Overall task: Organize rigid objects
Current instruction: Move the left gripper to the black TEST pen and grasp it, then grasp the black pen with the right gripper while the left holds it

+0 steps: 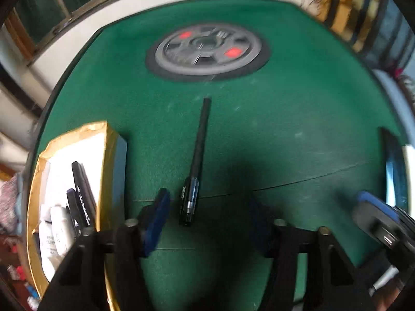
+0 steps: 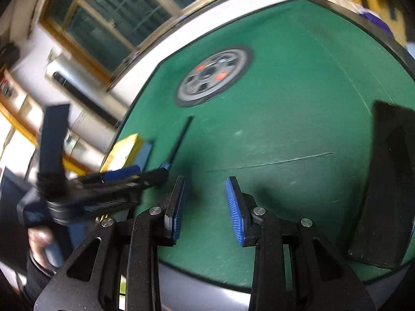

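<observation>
**A Black Pen on the Green Table**

A long black pen (image 1: 196, 165) lay flat on the green table (image 1: 298, 119). Its thin end pointed away toward the round gray dial (image 1: 207, 49) set in the middle of the table. Its thick end, with a silver ring, pointed back at the left gripper (image 1: 207, 217).

The left gripper had its two blue fingers (image 1: 155, 220) spread wide apart. The thick end of the pen sat between them, closer to the left one. The fingers were not touching the pen and held nothing.

Just to the left of the pen stood a yellow box (image 1: 106, 153) with a white inside. Some black pens (image 1: 80, 194) and a white tube (image 1: 61, 229) were already lying in it.

The right gripper (image 2: 205, 207) was over the near edge of the table, off to the right of the pen. Its blue pads (image 2: 234, 212) were open too, with only green felt showing between them. It held nothing.

A flat black thing (image 2: 384, 189) lay on the table at the far right side. The pictures were a bit blurry, so I could not tell what it was.
</observation>
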### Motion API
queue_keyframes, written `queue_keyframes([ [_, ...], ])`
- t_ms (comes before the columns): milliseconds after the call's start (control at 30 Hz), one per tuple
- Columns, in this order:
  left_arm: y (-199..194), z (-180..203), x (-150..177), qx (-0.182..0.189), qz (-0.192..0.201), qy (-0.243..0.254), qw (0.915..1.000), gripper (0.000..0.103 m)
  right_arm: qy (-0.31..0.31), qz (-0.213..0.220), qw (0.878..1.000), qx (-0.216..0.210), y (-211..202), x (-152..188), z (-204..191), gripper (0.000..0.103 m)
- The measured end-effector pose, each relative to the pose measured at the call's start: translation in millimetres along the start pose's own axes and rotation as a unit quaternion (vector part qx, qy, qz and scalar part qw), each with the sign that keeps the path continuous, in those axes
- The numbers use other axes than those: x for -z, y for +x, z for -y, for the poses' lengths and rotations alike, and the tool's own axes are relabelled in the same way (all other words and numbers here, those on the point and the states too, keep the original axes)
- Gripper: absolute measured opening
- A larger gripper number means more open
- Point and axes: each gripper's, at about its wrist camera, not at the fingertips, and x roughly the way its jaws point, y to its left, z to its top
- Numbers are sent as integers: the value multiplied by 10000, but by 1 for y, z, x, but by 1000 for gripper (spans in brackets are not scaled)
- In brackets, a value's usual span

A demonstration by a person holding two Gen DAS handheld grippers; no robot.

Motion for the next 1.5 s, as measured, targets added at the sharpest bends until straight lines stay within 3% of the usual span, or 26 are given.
queue_keyframes([
  [167,7,8,2,-363,176,50,9992,55,64,-70,9977,-664,7,4,7,31],
  [300,12,5,-7,-524,50,-232,9983,56,-83,-84,9965,-830,6,9,6,31],
  [433,12,-9,-9,-342,-26,-759,9965,54,-78,-83,9935,-1129,1,12,13,31],
  [467,12,-9,-8,-330,14,-818,9961,48,-60,-48,9934,-1143,0,13,16,31],
  [567,11,6,-8,-328,12,-698,9970,9,68,-29,9915,-1302,0,11,27,31],
  [700,12,22,-9,-773,29,-428,9961,8,126,-20,9877,-1560,-3,15,38,31],
  [833,9,20,-3,-573,55,-672,9961,8,247,84,9807,-1938,-8,17,48,31],
  [933,4,27,6,-701,110,-658,9953,7,187,230,9786,-2037,-11,17,49,31],
  [1233,4,25,2,-671,-94,-855,9940,8,280,-132,9612,-2740,3,13,56,31],
  [1500,11,16,-3,-570,-49,-981,9935,8,285,-238,9563,-2901,11,12,55,31],
])
